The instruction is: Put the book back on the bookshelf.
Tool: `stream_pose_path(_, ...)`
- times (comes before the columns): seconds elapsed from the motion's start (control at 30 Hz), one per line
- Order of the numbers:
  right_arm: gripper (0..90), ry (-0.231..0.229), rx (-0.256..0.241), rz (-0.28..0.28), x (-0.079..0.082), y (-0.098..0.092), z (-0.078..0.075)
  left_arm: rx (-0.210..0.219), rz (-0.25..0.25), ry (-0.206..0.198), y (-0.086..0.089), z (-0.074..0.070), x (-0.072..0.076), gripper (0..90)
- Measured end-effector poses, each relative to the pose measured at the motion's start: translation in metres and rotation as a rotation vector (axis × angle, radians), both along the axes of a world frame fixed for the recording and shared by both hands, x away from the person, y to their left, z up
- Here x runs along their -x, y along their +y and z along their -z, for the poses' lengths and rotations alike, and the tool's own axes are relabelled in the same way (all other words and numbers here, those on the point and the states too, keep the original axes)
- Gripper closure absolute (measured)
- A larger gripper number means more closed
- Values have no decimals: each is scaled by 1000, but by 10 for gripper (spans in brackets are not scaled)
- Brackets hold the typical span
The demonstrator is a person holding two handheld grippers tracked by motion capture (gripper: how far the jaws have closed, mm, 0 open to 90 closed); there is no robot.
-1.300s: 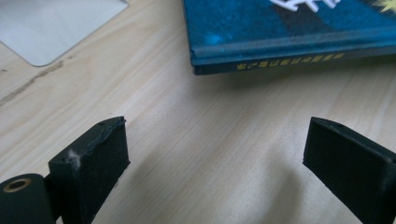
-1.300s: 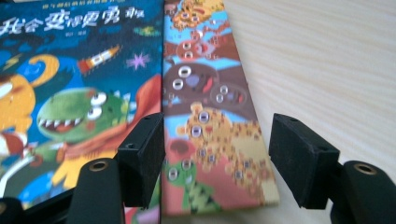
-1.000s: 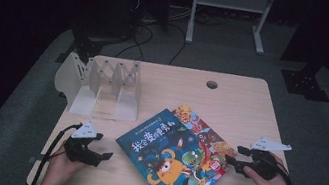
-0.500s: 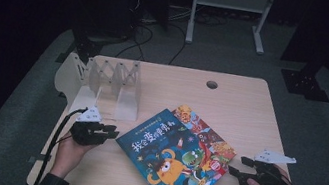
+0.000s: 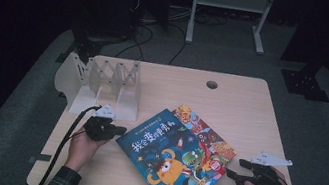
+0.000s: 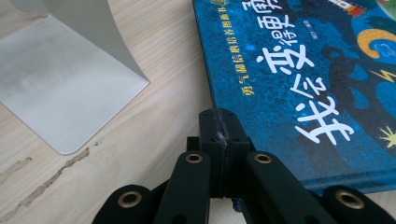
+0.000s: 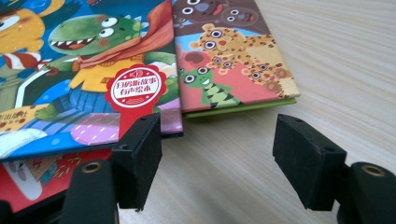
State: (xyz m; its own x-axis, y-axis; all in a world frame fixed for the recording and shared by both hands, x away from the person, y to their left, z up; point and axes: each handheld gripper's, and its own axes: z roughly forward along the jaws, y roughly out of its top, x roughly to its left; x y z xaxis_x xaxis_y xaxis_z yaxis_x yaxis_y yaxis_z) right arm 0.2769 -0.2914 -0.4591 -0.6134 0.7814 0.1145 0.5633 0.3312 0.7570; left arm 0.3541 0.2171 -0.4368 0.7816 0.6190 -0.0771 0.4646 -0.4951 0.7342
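Because the blue picture book [image 5: 168, 163] lies flat on top of a skewed stack of other picture books [image 5: 210, 141], near the front edge of the wooden table [image 5: 236, 104], each gripper approaches it from its own side. The left gripper [image 5: 118, 130], jaws pressed together, rests its tip against the blue book's left edge, just in front of the white divider rack [image 5: 103, 85]; this placement suits nudging or prying rather than grasping. The right gripper [image 5: 232, 175], jaws spread wide, sits level with the tabletop at the blue book's right corner, apparently positioned to take an edge between them. The rack's empty slots suggest the books' destination.
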Motion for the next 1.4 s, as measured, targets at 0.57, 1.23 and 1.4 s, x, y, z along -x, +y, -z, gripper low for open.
stream_pose_path(0.57,297,-9,51,55,-27,2,-1,93,74,80,-9,5,3,534)
stream_pose_path(1.23,319,-37,85,90,-56,11,-4,64,88,103,-13,6,20,318)
stream_pose_path(1.4,299,-29,49,85,-47,0,-11,69,89,108,-12,7,20,316)
